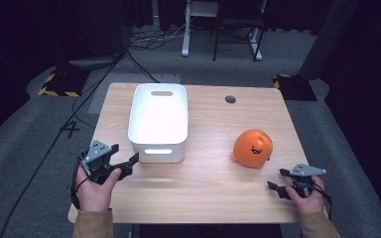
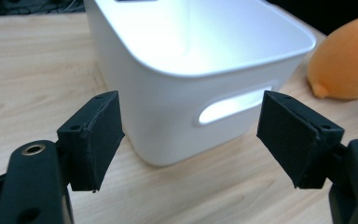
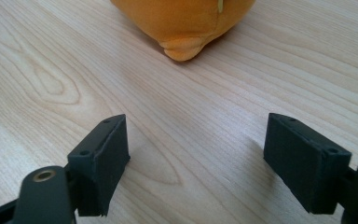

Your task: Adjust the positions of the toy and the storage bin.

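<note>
The white bin (image 1: 158, 121) sits on the counter (image 1: 203, 183), toward the left side. It looks like thin, stiff plastic, so it is likely light and a bit slippery. The slot handle (image 2: 230, 105) in its near wall looks like a good place to take hold. The left gripper (image 1: 124, 163) is just beside that wall, its fingers (image 2: 93, 140) open with nothing between them. The soft orange toy (image 1: 252, 148) sits to the right. The right gripper (image 1: 276, 181) waits near it, fingers (image 3: 100, 163) wide open and empty.

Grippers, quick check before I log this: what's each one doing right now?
Left gripper: open, holding nothing, beside the white bin.
Right gripper: open, holding nothing, near the orange toy.
</note>
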`<state>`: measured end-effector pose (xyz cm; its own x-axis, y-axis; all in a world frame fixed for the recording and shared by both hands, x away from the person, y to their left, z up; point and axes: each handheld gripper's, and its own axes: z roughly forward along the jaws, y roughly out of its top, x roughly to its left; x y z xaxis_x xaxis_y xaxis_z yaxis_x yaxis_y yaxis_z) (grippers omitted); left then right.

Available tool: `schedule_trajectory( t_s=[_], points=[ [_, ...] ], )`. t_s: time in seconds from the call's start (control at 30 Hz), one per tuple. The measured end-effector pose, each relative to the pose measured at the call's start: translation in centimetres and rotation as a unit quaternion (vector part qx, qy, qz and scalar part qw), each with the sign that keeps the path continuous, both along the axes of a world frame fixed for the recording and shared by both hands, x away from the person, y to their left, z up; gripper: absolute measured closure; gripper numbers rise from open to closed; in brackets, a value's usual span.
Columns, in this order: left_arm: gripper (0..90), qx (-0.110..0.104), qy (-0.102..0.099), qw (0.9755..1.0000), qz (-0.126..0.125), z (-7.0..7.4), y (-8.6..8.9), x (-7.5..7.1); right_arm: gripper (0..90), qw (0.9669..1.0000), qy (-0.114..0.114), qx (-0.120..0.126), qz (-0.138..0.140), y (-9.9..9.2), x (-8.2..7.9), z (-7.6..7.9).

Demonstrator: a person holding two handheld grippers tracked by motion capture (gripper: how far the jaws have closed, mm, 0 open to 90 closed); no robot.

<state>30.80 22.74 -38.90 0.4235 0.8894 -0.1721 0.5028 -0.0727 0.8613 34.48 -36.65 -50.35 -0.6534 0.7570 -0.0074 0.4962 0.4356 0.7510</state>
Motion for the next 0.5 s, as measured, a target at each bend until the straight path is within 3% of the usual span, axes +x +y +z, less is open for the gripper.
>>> schedule_trajectory(
  t_s=[0.03,0.17,0.5],
  points=[
    [22.4,-0.005,-0.01,0.9999,0.0,0.5,0.1,0.3,22.7,1.0,0.0,0.0,0.0,0.0,0.0,0.0],
    [22.7,0.011,-0.032,0.9994,0.007,1.2,0.1,1.4,22.7,1.0,0.0,0.0,0.0,0.0,0.0,0.0],
    [25.3,0.005,-0.033,0.9994,0.009,1.5,0.0,4.0,22.7,1.0,0.001,0.0,-0.001,0.0,0.0,0.0]
  ],
)
